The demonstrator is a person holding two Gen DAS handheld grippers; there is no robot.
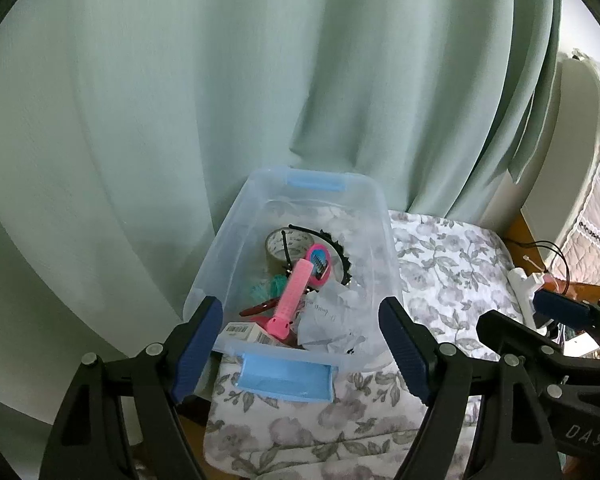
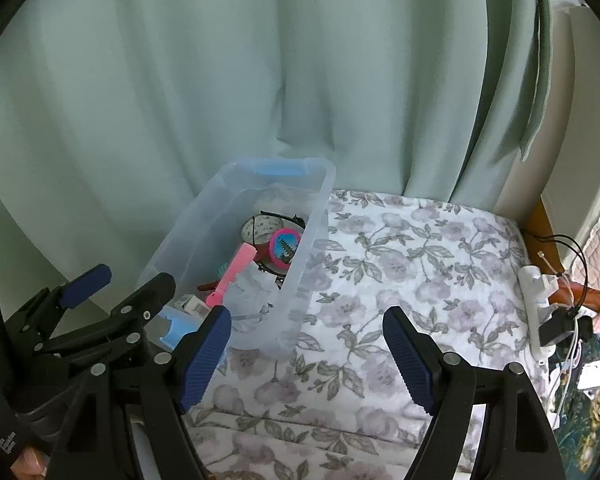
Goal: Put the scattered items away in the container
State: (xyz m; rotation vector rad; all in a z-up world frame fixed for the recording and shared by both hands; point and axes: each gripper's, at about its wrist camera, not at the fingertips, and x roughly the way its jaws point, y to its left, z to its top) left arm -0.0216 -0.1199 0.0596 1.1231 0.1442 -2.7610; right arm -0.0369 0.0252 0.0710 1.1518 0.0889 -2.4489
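container: clear plastic bin with blue latches, sits on floral quilted pad against green curtain. Pad is on some wooden furniture; can't tell what kind.
contents: pink roller tube, pink-rimmed round case, tape roll, black toothed headband, crumpled white paper, small barcode box, red item, teal piece. All inside the bin.
left tool: fingers wide apart, nothing between them; straddles the near end of the bin, near blue latch centred in the gap, pointing forward and slightly down into the bin.
right tool: fingers wide apart, empty; over bare pad just right of the bin, left pad near the bin's near-right corner.
left view only: full bin interior, near latch, right tool at right edge.
right view only: open pad right of bin with no loose items on it, white power strip with plugs and cables at the pad's right edge, left tool at lower left.
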